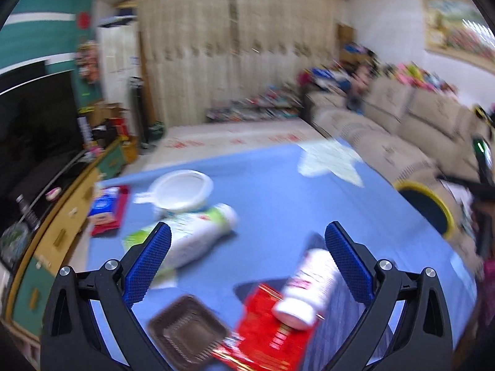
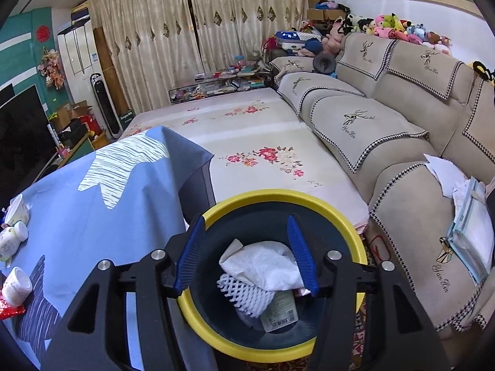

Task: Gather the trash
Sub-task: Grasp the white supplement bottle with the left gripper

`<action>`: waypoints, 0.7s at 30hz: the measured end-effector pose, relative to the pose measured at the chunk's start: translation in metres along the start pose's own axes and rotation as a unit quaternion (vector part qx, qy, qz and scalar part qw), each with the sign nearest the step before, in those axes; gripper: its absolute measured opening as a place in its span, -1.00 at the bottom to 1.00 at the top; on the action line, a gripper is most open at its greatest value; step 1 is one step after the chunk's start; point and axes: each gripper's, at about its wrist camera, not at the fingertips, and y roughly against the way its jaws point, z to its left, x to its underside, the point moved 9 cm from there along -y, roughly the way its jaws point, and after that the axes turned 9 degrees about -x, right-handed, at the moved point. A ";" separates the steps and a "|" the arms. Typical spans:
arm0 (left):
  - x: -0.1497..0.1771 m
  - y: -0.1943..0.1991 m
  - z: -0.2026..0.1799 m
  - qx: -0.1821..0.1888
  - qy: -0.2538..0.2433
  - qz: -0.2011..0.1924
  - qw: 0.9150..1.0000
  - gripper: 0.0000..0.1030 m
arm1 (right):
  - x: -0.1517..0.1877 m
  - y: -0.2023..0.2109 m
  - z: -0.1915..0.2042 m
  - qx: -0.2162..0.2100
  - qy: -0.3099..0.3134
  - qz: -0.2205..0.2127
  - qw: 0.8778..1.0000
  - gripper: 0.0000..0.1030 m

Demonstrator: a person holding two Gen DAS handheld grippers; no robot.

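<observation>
In the blurred left wrist view my left gripper (image 1: 247,232) is open above the blue tablecloth (image 1: 278,185). Below it lie a white pill bottle (image 1: 309,284) on a red wrapper (image 1: 272,330), a brown plastic tray (image 1: 188,330), a white-and-green bottle (image 1: 198,235) and a white bowl (image 1: 182,191). In the right wrist view my right gripper (image 2: 246,247) is open over the yellow-rimmed dark bin (image 2: 346,216), which holds a white tissue (image 2: 266,266), white foam netting (image 2: 247,293) and a label-covered packet (image 2: 280,312). The bin also shows in the left wrist view (image 1: 430,204).
A beige sofa (image 2: 386,130) with papers (image 2: 473,225) stands to the right. A floral mat (image 2: 263,142) lies beyond the table. A TV (image 1: 34,123) on a low cabinet stands at the left. A red and blue packet (image 1: 108,210) lies at the table's left edge.
</observation>
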 end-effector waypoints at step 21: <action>0.062 -0.066 -0.114 0.063 -0.216 0.162 0.961 0.48 | 0.003 0.002 -0.004 -0.034 -0.016 -0.002 0.999 0.08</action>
